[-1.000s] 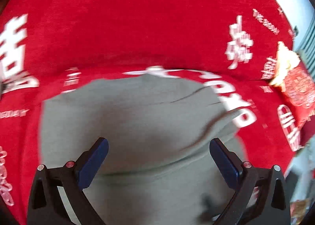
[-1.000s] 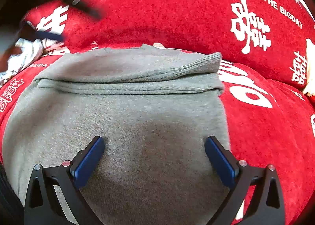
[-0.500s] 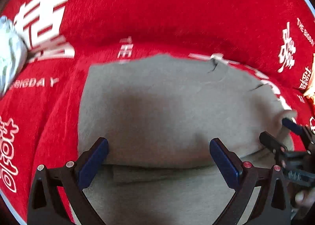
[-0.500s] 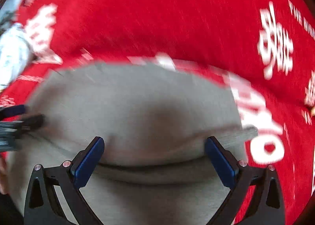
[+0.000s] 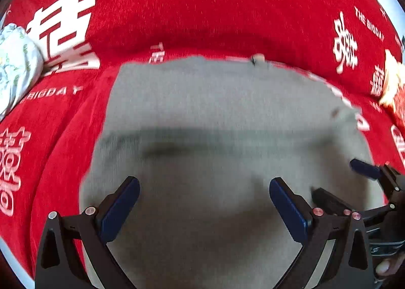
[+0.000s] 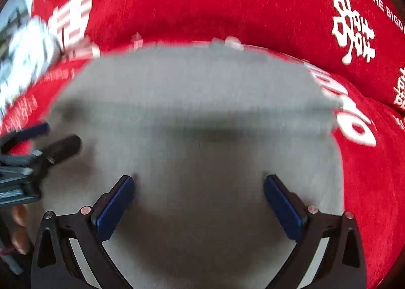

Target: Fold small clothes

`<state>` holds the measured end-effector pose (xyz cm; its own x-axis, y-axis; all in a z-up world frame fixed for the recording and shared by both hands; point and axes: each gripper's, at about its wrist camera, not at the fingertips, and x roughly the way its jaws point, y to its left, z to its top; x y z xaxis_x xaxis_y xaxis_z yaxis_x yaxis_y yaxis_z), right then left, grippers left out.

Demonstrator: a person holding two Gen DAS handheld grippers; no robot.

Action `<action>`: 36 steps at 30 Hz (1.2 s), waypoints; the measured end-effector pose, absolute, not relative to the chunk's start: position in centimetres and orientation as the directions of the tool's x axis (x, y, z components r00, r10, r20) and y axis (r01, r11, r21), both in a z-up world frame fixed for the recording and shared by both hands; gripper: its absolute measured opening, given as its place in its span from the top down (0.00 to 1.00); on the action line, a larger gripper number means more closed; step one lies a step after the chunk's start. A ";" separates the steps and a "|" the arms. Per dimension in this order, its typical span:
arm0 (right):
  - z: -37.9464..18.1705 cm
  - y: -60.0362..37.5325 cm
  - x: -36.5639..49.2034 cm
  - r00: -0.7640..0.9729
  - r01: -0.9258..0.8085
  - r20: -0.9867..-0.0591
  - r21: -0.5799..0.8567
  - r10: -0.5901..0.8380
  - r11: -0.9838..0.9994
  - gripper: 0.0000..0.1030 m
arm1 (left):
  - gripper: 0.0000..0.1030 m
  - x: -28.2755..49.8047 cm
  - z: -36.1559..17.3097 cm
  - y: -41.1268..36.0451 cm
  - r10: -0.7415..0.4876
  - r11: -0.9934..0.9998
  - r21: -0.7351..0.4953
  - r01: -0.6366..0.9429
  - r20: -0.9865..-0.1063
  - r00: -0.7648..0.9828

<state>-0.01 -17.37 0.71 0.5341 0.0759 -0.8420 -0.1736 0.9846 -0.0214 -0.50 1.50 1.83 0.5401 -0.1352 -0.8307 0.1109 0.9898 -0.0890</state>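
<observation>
Both hand-held grippers hover over a gray knit garment (image 5: 222,117) spread on a red bedspread (image 5: 192,10) printed with white characters and the words "THE BIGDAY". Left gripper (image 5: 203,205) and right gripper (image 6: 197,203) each show blue-padded fingers spread wide with nothing between them, cloth visible through the gap.

A second ago the right wrist view showed the garment with a thick rolled fold stacked along its far edge. That ridge is now gone from the far edge: a single soft crease, blurred by motion, runs across the middle of the cloth in both views, and the garment reads as a flatter, more compact gray rectangle. The two grippers have also drawn together, each now entering the other's picture, the right one at the right edge of the left wrist view (image 5: 364,187), the left one at the left edge of the right wrist view (image 6: 38,147).

Judged from this, a fold has just been laid down and released, and the piece looks close to finished, needing perhaps a smoothing or one more fold.

Both tools point forward and down at the cloth, side by side. A pale floral bundle (image 5: 15,66) lies well apart at the left.
</observation>
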 end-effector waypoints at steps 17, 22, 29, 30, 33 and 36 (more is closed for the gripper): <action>-0.8 -19.1 -16.6 0.629 -0.242 -0.776 -0.131 0.053 0.961 0.01 | 0.00 -16.7 -0.6 2.1 -0.106 0.986 -0.020 0.164 -0.839 0.533; 0.5 -21.7 -18.8 0.624 -0.162 -0.782 -0.112 0.014 0.980 0.00 | 0.00 -18.6 -0.7 5.8 -0.087 0.994 -0.105 -0.010 -0.870 0.486; -0.7 -24.7 -18.7 0.541 -0.052 -0.841 -0.043 -0.008 0.998 0.00 | 0.00 -19.4 -2.6 10.2 -0.407 0.850 -0.516 -0.104 -0.770 0.491; -1.1 -25.0 -18.6 0.522 -0.045 -0.853 -0.019 0.007 0.999 0.00 | 0.00 -19.4 -2.8 9.9 -0.413 0.851 -0.515 -0.099 -0.774 0.481; -1.7 -25.3 -18.4 0.502 -0.025 -0.864 0.023 0.032 0.999 0.00 | 0.00 -18.5 -4.5 8.5 -0.389 0.879 -0.462 -0.117 -0.838 0.384; -1.8 -25.2 -18.3 0.501 -0.027 -0.865 0.021 0.032 0.999 0.00 | 0.00 -18.1 -6.6 8.6 -0.461 0.824 -0.534 -0.189 -0.826 0.325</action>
